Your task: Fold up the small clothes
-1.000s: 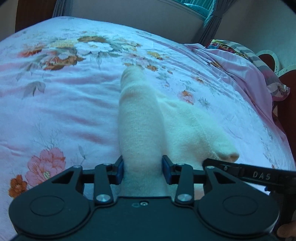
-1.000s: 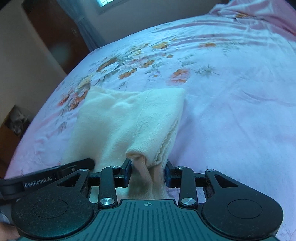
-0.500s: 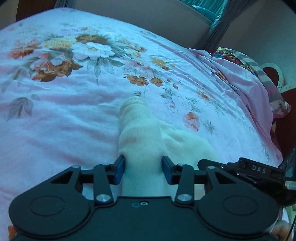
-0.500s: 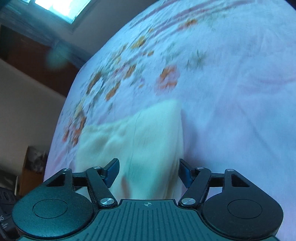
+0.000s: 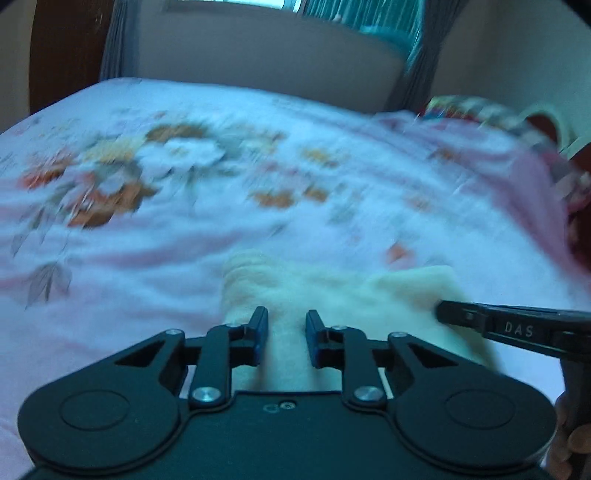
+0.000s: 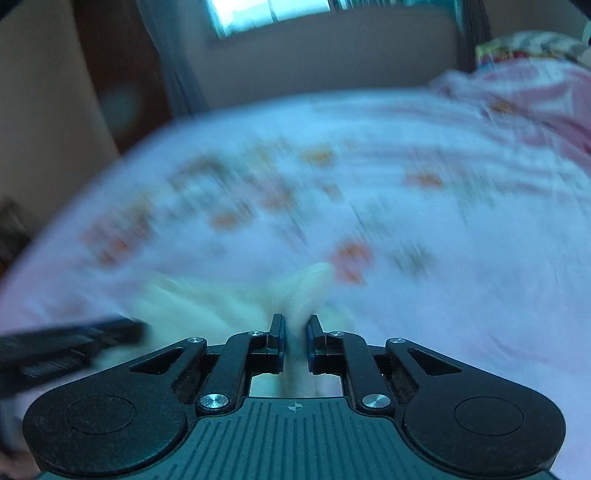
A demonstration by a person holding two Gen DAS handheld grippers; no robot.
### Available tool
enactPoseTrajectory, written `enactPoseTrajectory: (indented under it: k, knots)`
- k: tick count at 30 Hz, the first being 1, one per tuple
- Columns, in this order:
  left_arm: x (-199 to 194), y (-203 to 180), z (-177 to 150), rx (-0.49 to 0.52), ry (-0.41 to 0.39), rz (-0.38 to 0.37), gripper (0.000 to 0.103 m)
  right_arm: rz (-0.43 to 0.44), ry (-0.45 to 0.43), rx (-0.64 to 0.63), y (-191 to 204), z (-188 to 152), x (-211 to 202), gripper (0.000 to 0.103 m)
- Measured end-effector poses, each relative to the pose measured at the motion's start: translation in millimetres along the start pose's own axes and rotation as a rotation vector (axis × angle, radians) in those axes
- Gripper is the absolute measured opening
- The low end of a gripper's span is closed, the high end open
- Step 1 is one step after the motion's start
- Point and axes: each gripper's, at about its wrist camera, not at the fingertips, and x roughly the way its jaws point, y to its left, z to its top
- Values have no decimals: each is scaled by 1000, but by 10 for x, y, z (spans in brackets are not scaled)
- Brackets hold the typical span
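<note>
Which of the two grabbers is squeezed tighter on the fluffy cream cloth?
The right gripper. Its jaws are closing and pinch a thin bunch of the cream garment. The left gripper, also closing, has a wider gap around a thicker fold of it.

From my seat both feeds read dim and blue-tinted, with daylight entering through the window [image 6: 273,14] at twelve o'clock and no hard shadows or glare. Motion blur smears the floral bedspread [image 5: 184,206], worse in the right wrist view, while each gripper body at six o'clock stays sharp. Fisheye distortion bows the bed's far edge and darkens the corners.
</note>
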Motion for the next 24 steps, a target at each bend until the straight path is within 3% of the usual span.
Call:
enactPoseTrajectory:
  k: [3, 5, 8, 11, 15, 17, 20, 22, 23, 24]
  knots:
    - [-92, 43, -4, 32, -3, 44, 31, -25, 9, 6, -81, -80, 2, 12]
    - [-192, 133, -15, 5, 3, 47, 30, -33, -14, 26, -121, -83, -130, 12]
    - [-439, 140, -90, 1, 3, 23, 30, 54, -77, 58, -88, -84, -489, 12]
    - [-664, -2, -235, 54, -18, 11, 36, 110, -115, 0, 130, -248, -835, 12]
    - [-663, -129, -567, 52, 42, 17, 54, 86, -64, -78, 382, -568, -821, 12]
    - [-550, -124, -744, 32, 107, 20, 55, 22, 2, -76, 349, -742, -628, 12]
    - [-562, -162, -810, 29, 95, 57, 60, -5, 17, -68, 349, -771, -534, 12]
    - [-609, -197, -771, 26, 109, 60, 61, 5, 31, -66, 383, -686, -573, 17]
    - [-644, -217, -750, 25, 113, 65, 64, 22, 23, -47, 370, -656, -639, 24]
    - [-690, -234, -736, 27, 109, 70, 74, 37, 12, -23, 354, -640, -723, 38]
